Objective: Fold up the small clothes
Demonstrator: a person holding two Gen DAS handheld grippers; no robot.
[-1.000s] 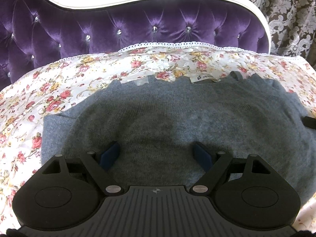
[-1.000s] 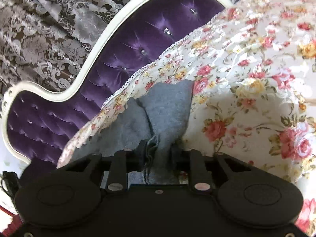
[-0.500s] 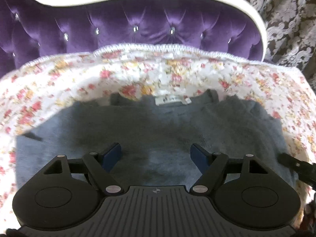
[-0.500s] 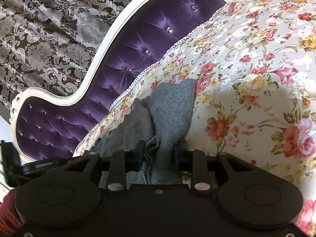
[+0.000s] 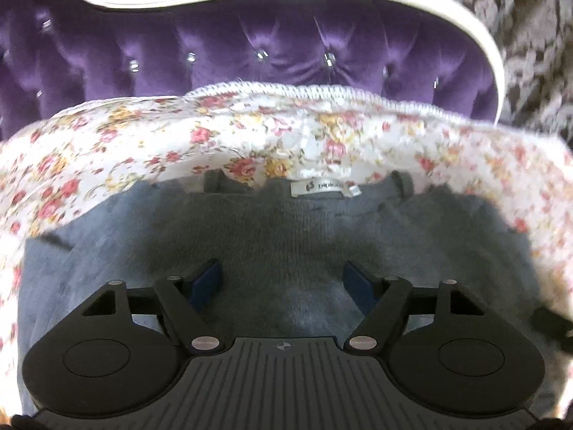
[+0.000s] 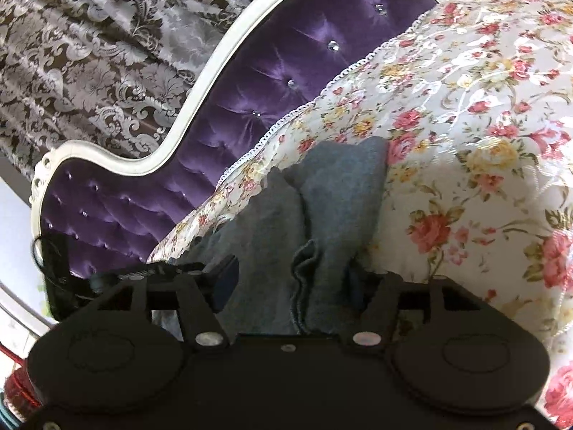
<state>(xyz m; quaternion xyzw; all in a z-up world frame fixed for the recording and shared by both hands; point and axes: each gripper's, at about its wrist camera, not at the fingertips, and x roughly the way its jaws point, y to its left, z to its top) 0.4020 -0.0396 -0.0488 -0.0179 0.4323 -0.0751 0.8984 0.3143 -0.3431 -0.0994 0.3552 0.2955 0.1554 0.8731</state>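
Note:
A grey knit sweater (image 5: 286, 229) lies flat on the flowered bedspread (image 5: 107, 150), its collar and white label (image 5: 318, 189) at the far side. My left gripper (image 5: 281, 272) hovers over the sweater's middle. Its jaws are wide apart and closing slowly, with only flat knit below them and nothing pinched. In the right wrist view the sweater (image 6: 333, 186) shows a rumpled edge that runs between the fingers of my right gripper (image 6: 292, 274). Those jaws are opening, and the pads stand clear of the cloth.
A purple tufted headboard (image 5: 250, 46) with a white frame rises behind the bed, and patterned curtains (image 6: 89, 53) hang beyond it. The bedspread (image 6: 483, 125) stretches away to the right of the sweater. A dark object (image 6: 57, 268) sits at the bed's edge.
The right jaws have spread and let go of the bunched sweater edge. The left gripper has shifted so that the collar and label now lie centred ahead, and its jaws have narrowed slightly.

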